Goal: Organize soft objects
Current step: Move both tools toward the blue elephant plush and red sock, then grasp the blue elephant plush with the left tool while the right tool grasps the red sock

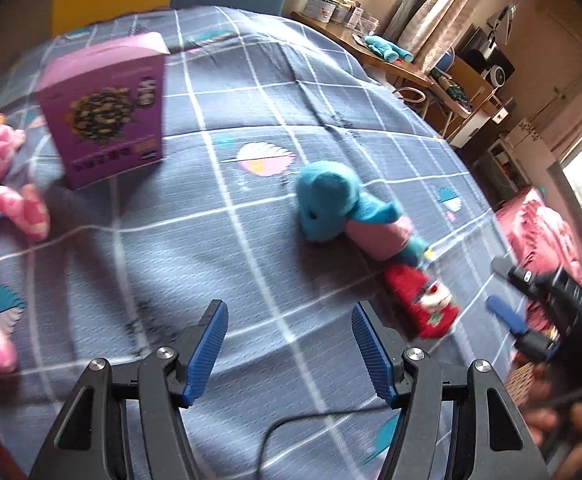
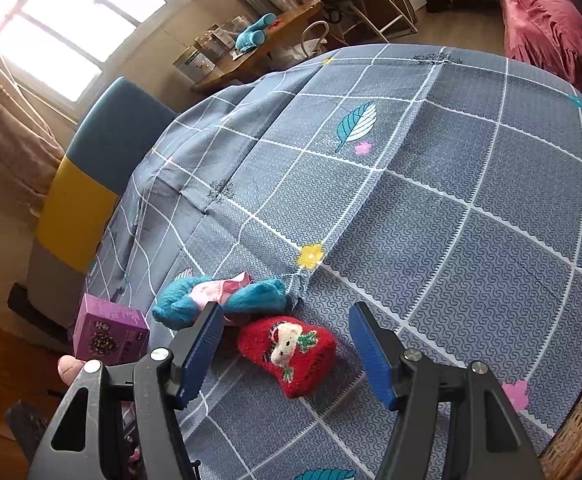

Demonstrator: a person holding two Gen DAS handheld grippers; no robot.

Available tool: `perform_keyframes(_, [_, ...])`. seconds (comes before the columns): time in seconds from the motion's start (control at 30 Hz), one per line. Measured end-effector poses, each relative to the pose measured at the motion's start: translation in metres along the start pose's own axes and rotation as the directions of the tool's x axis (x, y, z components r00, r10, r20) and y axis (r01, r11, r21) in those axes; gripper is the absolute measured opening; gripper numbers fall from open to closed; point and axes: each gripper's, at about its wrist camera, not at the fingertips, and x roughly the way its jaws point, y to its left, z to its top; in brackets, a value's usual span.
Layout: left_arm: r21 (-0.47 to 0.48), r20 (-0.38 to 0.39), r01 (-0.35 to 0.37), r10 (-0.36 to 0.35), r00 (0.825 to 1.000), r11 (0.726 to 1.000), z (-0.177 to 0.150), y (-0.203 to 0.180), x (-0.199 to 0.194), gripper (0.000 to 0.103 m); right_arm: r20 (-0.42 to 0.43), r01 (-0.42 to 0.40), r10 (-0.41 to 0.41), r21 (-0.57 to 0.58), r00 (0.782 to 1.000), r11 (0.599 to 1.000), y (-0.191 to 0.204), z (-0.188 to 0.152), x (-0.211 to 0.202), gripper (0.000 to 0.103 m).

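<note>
Both grippers spread wide over the bed
Right gripper (image 2: 287, 344) has the red sock (image 2: 291, 354) between its fingers; left gripper (image 1: 289, 346) hovers, blue sock (image 1: 331, 208) ahead, purple box (image 1: 105, 110) front-left

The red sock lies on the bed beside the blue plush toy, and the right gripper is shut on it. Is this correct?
Not quite. The right gripper is open, its fingers apart on either side of the red sock; the right wrist view shows this. The sock does lie beside the blue plush toy.
</note>
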Motion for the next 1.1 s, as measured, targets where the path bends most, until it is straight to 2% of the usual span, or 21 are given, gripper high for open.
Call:
perform_keyframes(0.1, [-0.043, -0.009, 0.060, -0.061, 0.998, 0.997, 0.017, -0.010, 0.017, 0.071, -0.009, -0.012, 0.012, -0.006, 1.000, 1.000, 0.002, -0.001, 0.001, 0.066])
perform_keyframes(0.3, [-0.165, -0.031, 0.103, -0.110, 0.993, 0.981, 0.045, -0.019, 0.055, 0.075, -0.023, -0.039, 0.039, -0.013, 0.999, 0.999, 0.003, -0.001, 0.002, 0.066])
perform_keyframes(0.47, [-0.277, -0.024, 0.106, -0.117, 0.993, 0.955, 0.061, -0.018, 0.079, 0.079, -0.032, -0.059, 0.058, -0.022, 0.998, 0.998, 0.005, -0.001, 0.003, 0.066])
perform_keyframes(0.57, [-0.320, -0.035, 0.079, -0.095, 0.995, 0.944, 0.067, -0.018, 0.093, 0.080, -0.040, -0.069, 0.068, -0.026, 0.997, 0.997, 0.007, -0.002, 0.005, 0.066])
perform_keyframes(0.63, [-0.325, -0.036, 0.056, -0.072, 0.997, 0.944, 0.070, -0.019, 0.100, 0.079, -0.044, -0.070, 0.069, -0.026, 0.997, 0.997, 0.007, -0.002, 0.006, 0.066])
perform_keyframes(0.7, [-0.332, -0.042, 0.037, -0.054, 0.998, 0.943, 0.071, -0.017, 0.106, 0.063, -0.048, -0.068, 0.067, -0.025, 0.997, 0.997, 0.007, -0.003, 0.008, 0.066])
perform_keyframes(0.77, [-0.318, -0.031, 0.042, -0.055, 0.998, 0.947, 0.070, -0.016, 0.105, 0.053, -0.053, -0.073, 0.072, -0.025, 0.996, 0.997, 0.007, -0.003, 0.009, 0.066])
perform_keyframes(0.87, [-0.290, -0.012, 0.060, -0.066, 0.998, 0.955, 0.067, -0.012, 0.095, 0.048, -0.050, -0.070, 0.068, -0.033, 0.996, 0.997, 0.008, -0.003, 0.009, 0.066])
perform_keyframes(1.1, [-0.195, 0.066, 0.078, -0.066, 0.996, 0.978, 0.054, -0.002, 0.043, 0.049, -0.047, -0.053, 0.051, -0.054, 0.998, 0.997, 0.010, -0.004, 0.008, 0.066])
